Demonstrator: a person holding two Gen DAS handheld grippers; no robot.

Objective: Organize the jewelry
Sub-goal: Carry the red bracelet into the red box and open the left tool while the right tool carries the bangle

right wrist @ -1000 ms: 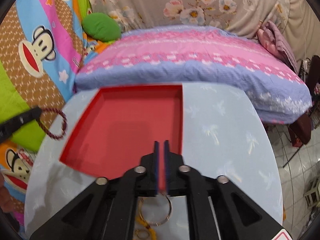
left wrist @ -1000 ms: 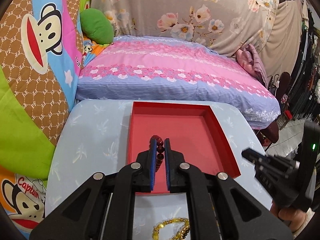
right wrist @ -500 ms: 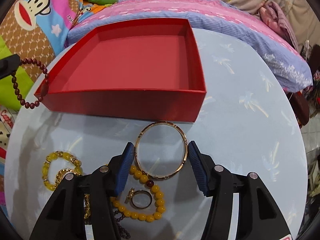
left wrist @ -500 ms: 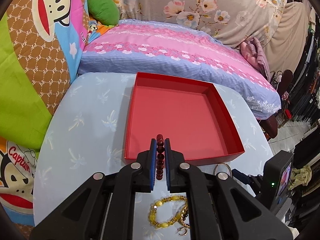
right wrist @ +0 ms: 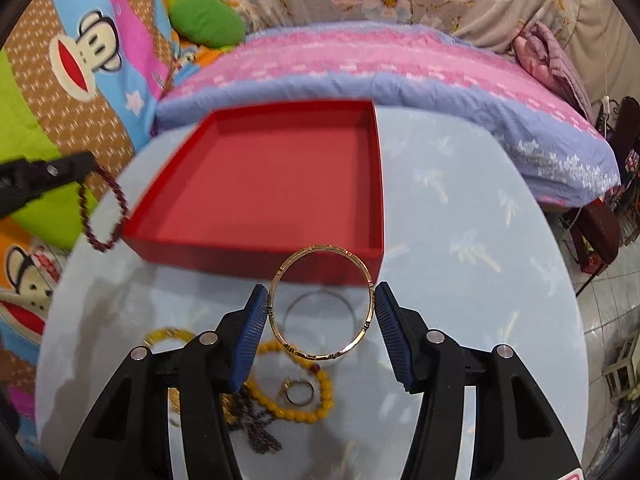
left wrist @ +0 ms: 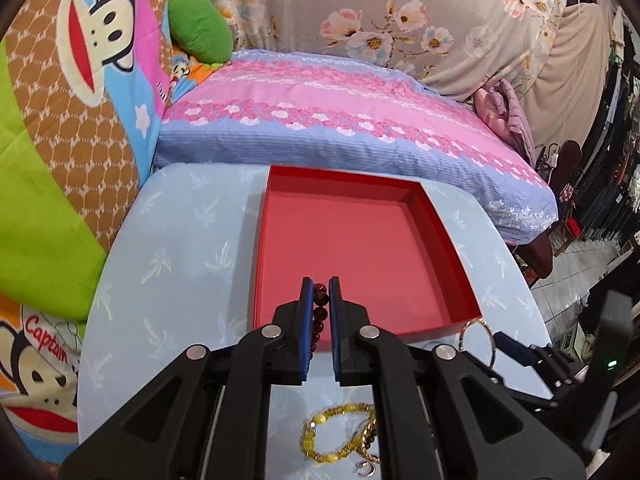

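An empty red tray (left wrist: 436, 216) (right wrist: 380, 200) lies on the round light-blue table. My left gripper (left wrist: 320, 292) is shut on a dark red bead bracelet (left wrist: 319, 312) at the tray's near edge; the bracelet hangs from it at the left of the right wrist view (right wrist: 116, 216). My right gripper (right wrist: 322, 300) grips a gold bangle (right wrist: 322, 356) between its pads, lifted above the table just before the tray's front wall. The bangle also shows in the left wrist view (left wrist: 478, 344).
Loose jewelry lies on the table near me: a yellow bead bracelet (right wrist: 296, 408) (left wrist: 324, 432), a small ring (right wrist: 298, 392), a dark chain (right wrist: 256, 428). A pink and blue bedspread (left wrist: 340, 128) lies behind the table. Cartoon-print bedding (left wrist: 60, 120) is at the left.
My right gripper has closed on the gold bangle and lifted it off the table toward the tray. My left gripper, still holding the red bracelet, has shifted slightly.
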